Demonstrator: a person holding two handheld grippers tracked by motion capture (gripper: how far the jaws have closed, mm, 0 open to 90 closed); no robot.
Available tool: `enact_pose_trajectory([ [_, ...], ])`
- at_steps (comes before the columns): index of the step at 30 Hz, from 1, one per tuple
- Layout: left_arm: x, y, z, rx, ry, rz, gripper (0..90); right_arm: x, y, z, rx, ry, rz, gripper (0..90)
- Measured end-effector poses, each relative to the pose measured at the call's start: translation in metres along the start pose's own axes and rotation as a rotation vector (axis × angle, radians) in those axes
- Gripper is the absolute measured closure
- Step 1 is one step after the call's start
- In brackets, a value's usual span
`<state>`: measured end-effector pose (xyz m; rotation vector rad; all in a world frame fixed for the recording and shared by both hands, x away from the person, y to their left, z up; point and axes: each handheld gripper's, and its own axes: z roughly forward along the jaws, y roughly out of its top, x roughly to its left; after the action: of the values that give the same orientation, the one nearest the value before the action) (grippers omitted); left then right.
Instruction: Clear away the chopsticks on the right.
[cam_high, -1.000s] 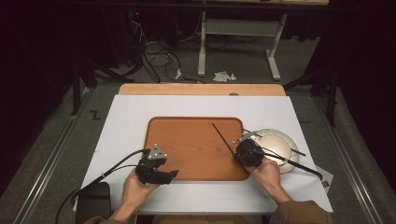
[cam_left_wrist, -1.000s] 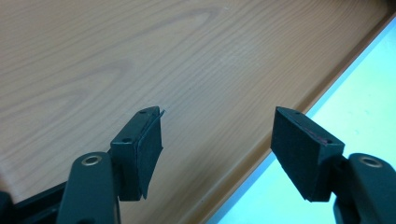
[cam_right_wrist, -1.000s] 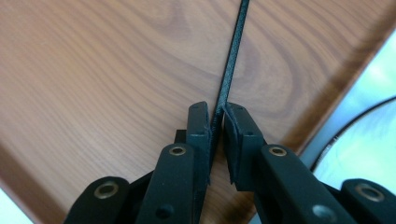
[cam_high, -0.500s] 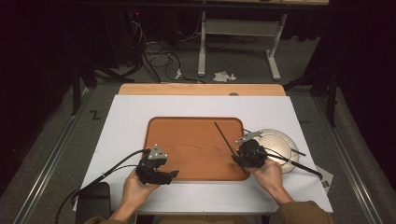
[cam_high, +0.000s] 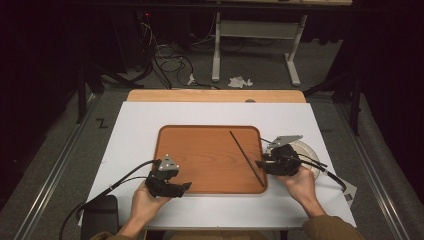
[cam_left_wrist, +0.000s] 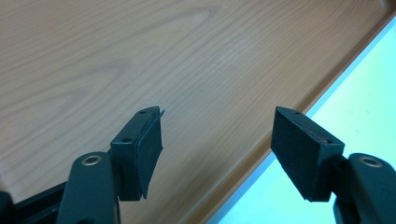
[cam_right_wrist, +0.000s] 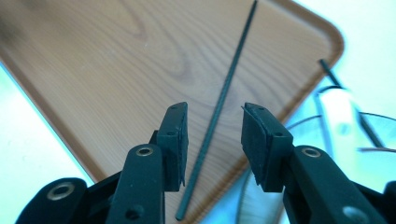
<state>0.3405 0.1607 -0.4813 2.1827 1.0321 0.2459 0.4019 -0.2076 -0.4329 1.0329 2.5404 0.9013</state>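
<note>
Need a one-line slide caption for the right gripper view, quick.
Right gripper, jaws open, straddling a thin black stick that lies on the wooden tray.

The wooden tray (cam_high: 200, 155) lies open except for a thin black stick (cam_high: 246, 158) along its right side.

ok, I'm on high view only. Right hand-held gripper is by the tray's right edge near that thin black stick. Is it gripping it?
Observer: No. In the right gripper view the black stick lies on the tray between the open jaws of the right hand-held gripper, untouched.
Operator: Stick fully on the tray?
Observer: Its near end reaches the tray's rim.
Operator: Left one holding anything?
Observer: No. The left hand-held gripper is open over bare tray wood.
</note>
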Motion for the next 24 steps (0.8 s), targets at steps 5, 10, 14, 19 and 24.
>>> enact_pose_trajectory([
  [5, 0.001, 0.000, 0.000, -0.001, 0.004, -0.001, 33.6, -0.009, -0.001, -0.012, -0.027, -0.013, 0.013, 62.3],
  [10, 0.001, 0.000, -0.001, -0.002, 0.009, -0.001, 33.6, -0.019, -0.002, -0.022, -0.045, -0.020, 0.027, 63.1],
  [14, 0.001, 0.000, -0.001, -0.004, 0.009, -0.003, 33.7, -0.027, -0.004, -0.027, -0.040, -0.045, 0.040, 63.2],
  [19, 0.001, 0.000, -0.001, -0.004, 0.008, -0.003, 33.6, -0.040, -0.008, -0.035, -0.051, -0.076, 0.059, 64.6],
  [24, 0.001, 0.000, -0.001, 0.000, 0.008, 0.000, 33.6, -0.055, -0.014, -0.047, -0.067, -0.112, 0.105, 65.0],
])
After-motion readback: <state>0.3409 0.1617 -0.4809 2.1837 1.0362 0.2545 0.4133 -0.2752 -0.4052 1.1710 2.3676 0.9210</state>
